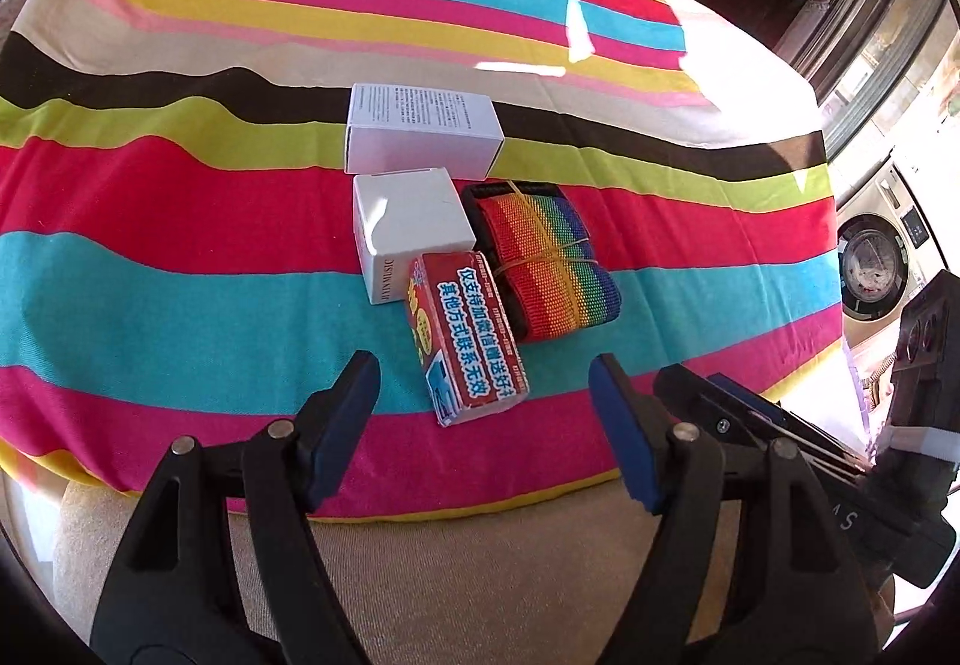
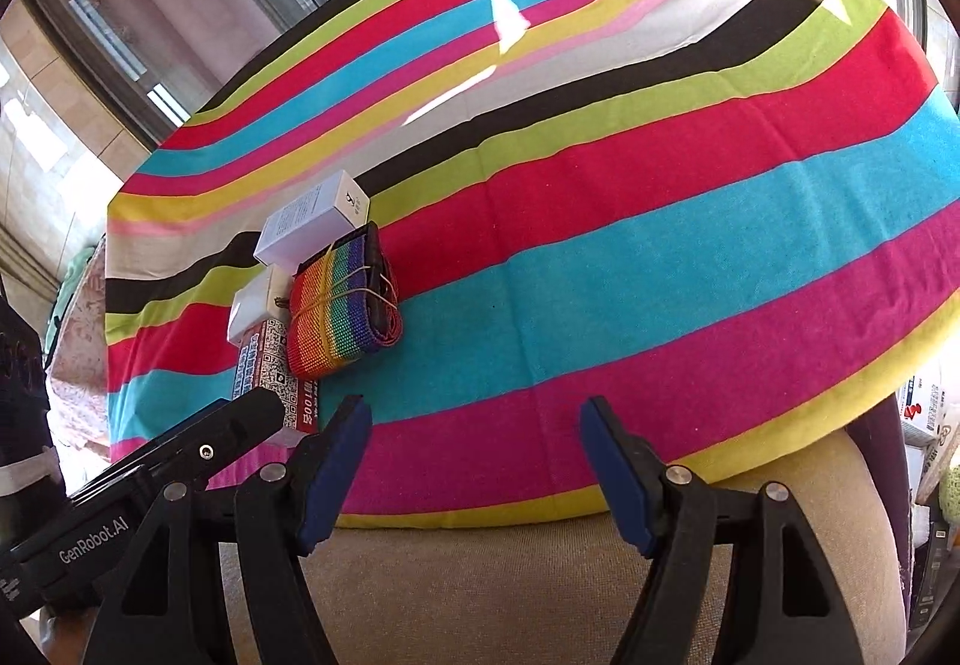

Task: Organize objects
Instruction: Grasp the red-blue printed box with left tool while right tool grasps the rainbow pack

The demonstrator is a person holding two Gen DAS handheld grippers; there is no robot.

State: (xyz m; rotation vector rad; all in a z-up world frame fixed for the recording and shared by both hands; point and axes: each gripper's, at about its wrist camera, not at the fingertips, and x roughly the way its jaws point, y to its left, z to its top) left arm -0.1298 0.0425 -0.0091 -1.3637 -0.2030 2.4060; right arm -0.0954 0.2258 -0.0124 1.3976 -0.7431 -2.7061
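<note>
Striped cloth covers the counter (image 1: 180, 221); four items cluster at frame centre, touching. Both the left gripper (image 1: 483, 407) and right gripper (image 2: 474, 455) gape, holding nothing. Grabbing the red box (image 1: 465, 338) could nudge the rainbow strap (image 1: 543, 260). White-box (image 1: 408, 224) print is probably unreadable.

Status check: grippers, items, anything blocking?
Left gripper open, empty. Right gripper open, empty. Red box, two white boxes, rainbow strap clustered on cloth. Nothing blocking.
</note>
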